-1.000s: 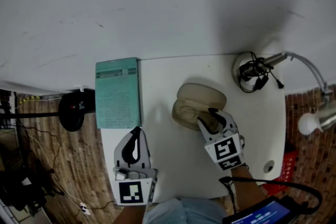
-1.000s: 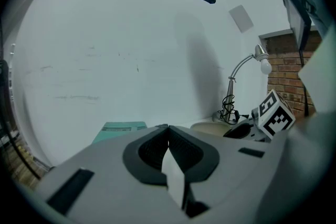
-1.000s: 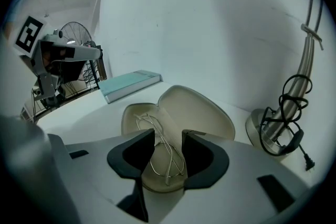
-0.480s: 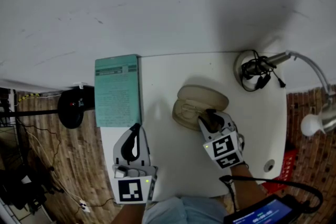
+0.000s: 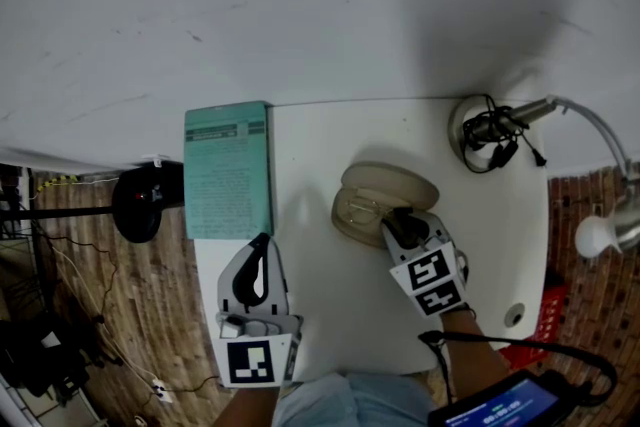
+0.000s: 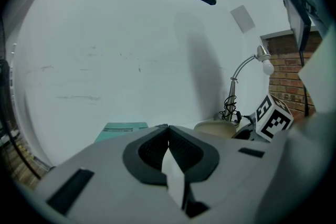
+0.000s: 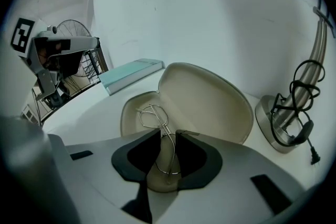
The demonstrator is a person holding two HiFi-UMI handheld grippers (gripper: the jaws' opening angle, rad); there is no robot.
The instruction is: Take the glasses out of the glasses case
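At the far left a black fan (image 5: 137, 205) stands on the floor beside the white table (image 5: 320, 305). A teal book (image 5: 228, 170) lies at the table's left edge. Just in front of it the left gripper (image 6: 167, 126) hovers with its jaws closed together on nothing. Right of centre the beige glasses case (image 7: 210, 97) lies open, its oval lid tipped back. The glasses (image 7: 153, 117) lie in the lower half: thin, pale metal wire rims with clear, rounded lenses. The right gripper (image 7: 168, 132) points down into the case. Its jaws have just been closing and now pinch the wire frame between the lenses. A desk lamp (image 5: 490, 130) stands at the right.
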